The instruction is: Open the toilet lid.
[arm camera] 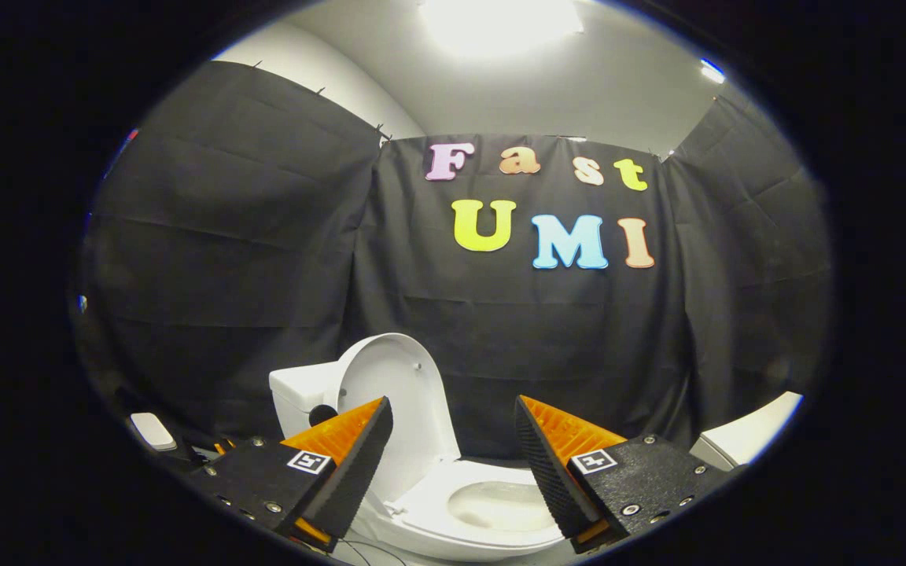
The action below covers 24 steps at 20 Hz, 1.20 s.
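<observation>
A white toilet point(453, 519) stands low ahead of me, its bowl showing between my fingers. Its lid point(390, 377) is raised upright and leans back against the white tank point(301, 393); the seat point(429, 503) lies flat around the bowl. My gripper point(453, 417) is open, with a wide gap between the fingers and nothing held. The left fingertip point(370, 448) overlaps the lower part of the lid in the view; whether it touches the lid I cannot tell. The right finger point(547, 456) hangs over the bowl's far right side.
Black cloth walls close in the booth behind and on both sides of the toilet. A white object's edge point(748, 432) shows at the right beyond my right finger. A small white item point(152, 431) lies at the left beside dark gear.
</observation>
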Tool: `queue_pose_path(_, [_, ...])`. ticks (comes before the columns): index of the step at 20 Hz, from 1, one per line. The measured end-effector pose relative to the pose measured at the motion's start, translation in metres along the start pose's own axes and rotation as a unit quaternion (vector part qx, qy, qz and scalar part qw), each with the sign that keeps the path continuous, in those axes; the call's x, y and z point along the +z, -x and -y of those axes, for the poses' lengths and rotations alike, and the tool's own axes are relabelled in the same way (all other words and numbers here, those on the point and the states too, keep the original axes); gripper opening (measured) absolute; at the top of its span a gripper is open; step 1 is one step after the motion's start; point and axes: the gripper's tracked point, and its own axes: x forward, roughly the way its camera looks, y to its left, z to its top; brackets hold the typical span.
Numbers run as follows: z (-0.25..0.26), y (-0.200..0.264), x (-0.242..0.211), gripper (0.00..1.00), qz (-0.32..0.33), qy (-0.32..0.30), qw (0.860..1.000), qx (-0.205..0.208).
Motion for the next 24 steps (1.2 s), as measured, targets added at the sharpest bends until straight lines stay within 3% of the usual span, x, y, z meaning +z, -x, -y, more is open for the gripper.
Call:
queue_pose_path(7, [0.045, 0.039, -0.011, 0.95, 0.001, -0.030, 0.999, -0.030])
queue_pose_path(18, [0.118, 0.082, -0.064, 0.95, -0.042, -0.028, 0.993, -0.103])
queue_pose_path(24, [0.141, 0.098, -0.082, 0.95, -0.048, -0.018, 0.991, -0.121])
